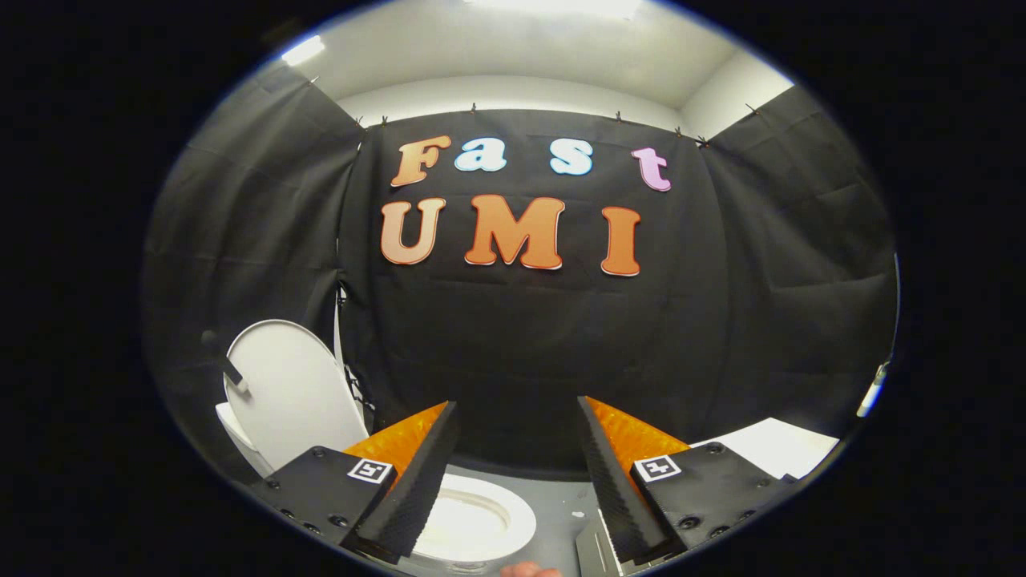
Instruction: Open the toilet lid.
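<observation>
The jaws are held wide apart, nothing gripped; the toilet lid point(290, 393) is raised upright beyond the seat point(481, 525).

The toilet lid point(292, 393) stands raised, upright, left of and beyond the tool point(517, 417), leaning toward the cloth wall point(521, 344). The toilet seat point(481, 525) lies below, between the tool's spread fingers. The floor point(561, 501) lies right of the seat.
</observation>
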{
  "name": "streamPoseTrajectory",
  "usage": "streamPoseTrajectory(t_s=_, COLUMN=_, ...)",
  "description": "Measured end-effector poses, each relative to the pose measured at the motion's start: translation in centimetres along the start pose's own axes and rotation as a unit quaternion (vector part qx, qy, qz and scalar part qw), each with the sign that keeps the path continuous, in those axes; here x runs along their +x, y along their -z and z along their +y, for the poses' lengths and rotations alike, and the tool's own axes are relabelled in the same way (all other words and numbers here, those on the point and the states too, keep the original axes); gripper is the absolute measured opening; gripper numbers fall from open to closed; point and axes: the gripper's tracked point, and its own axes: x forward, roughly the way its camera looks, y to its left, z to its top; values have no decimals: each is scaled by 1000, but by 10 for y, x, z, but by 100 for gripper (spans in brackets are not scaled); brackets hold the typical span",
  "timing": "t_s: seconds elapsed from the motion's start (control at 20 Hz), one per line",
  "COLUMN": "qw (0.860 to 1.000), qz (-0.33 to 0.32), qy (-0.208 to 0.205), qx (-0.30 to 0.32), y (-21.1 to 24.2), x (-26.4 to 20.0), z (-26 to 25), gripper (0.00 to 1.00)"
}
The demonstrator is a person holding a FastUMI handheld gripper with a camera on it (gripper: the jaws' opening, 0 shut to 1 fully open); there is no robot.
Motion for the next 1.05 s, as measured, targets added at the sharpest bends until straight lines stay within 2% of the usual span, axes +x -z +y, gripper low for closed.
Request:
streamPoseTrajectory(t_s=0.35, qw=999, qz=20, qy=40, qx=13, y=44, x=-34, z=-65, gripper=94)
streamPoseTrajectory(t_s=0.75, qw=999, qz=15, qy=46, qx=18, y=68, x=-63, z=-86, gripper=94)
streamPoseTrajectory(t_s=1.05, qw=997, qz=5, qy=76, qx=34, y=81, x=-78, z=-109, gripper=94)
